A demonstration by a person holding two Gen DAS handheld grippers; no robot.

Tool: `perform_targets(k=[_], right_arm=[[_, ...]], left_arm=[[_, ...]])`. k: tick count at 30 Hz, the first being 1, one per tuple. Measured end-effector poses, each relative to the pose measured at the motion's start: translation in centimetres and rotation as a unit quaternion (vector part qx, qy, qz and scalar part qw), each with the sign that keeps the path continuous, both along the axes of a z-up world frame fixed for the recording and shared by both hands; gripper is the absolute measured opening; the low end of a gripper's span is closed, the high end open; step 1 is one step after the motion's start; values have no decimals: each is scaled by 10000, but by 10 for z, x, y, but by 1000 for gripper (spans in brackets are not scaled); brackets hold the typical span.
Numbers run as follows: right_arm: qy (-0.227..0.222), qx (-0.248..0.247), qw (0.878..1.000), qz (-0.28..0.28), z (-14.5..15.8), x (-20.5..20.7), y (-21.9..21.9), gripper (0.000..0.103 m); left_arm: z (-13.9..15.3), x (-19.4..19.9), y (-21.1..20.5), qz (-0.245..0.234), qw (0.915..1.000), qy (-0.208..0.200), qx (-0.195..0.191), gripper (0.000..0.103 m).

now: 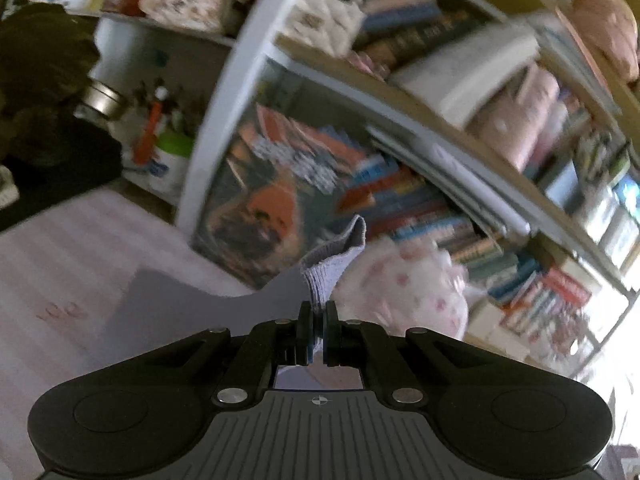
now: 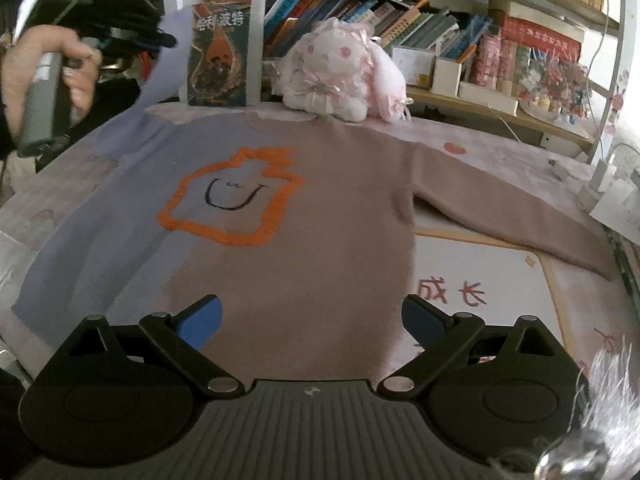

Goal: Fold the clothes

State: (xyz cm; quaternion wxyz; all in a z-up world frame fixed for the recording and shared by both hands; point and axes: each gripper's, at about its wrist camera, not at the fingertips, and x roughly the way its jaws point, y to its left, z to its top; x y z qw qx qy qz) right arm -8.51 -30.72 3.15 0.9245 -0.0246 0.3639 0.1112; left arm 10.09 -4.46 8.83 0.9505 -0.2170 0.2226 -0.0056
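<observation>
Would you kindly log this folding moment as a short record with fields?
garment: sweater, half lilac, half tan, orange outline motif, lying flat on the table
left gripper: jaws shut on the lilac cuff, sleeve lifted off the table
right gripper: jaws open, nothing between them, over the hem
tan sleeve: stretched out flat, not yet folded
behind sweater: plush rabbit, book, bookshelf
</observation>
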Motion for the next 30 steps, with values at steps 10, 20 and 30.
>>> perform_targets(k=[10,20,30], right_arm=[[44,55,9998,-186,-2,-2,-39,97],[115,77,9990,-421,-6,0,-58,97],[211,53,9970,-741,-8,-9,-70,97]], left_arm=[[-21,14,-60,-276,9988,312,257,3],[-38,31,-103,-651,9945,553,606,3],[-65,43,-136,-1175,9834,1040,917,19]])
